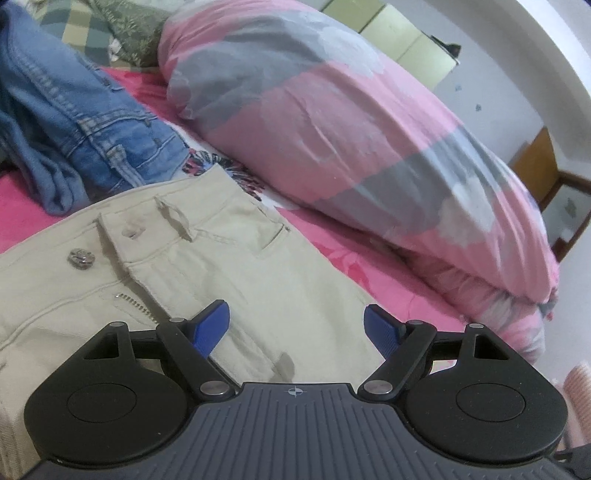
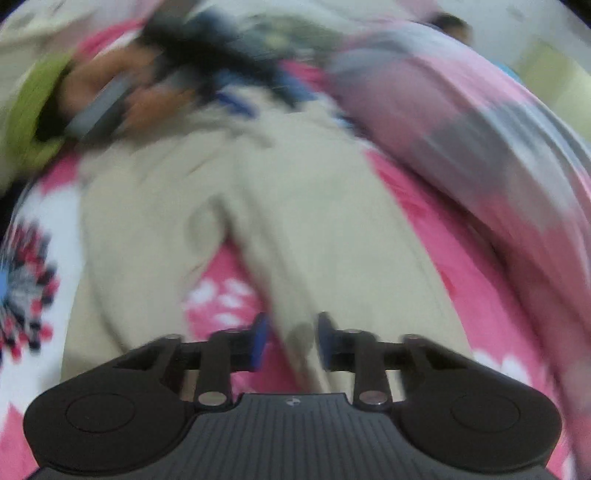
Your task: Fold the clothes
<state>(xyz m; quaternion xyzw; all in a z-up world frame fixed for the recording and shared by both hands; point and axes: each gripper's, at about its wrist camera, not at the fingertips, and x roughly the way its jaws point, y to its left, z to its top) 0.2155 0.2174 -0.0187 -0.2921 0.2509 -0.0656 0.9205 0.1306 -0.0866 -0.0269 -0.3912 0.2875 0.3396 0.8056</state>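
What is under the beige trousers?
The trousers lie on a pink flowered bedsheet, which shows all round them and between the legs in the right wrist view. Whatever is directly beneath the cloth is covered.

Left wrist camera looks low across the beige trousers (image 1: pixel 207 258) waistband; right wrist camera, blurred, faces up their legs (image 2: pixel 258 206); both show the quilt (image 1: pixel 351 129).

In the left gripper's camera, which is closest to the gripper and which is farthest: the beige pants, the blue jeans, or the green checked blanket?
1. Beige pants: right under the open left gripper.
2. Blue jeans: crumpled beyond the pants, on the left.
3. Green checked blanket: farthest, at the top left behind the jeans.
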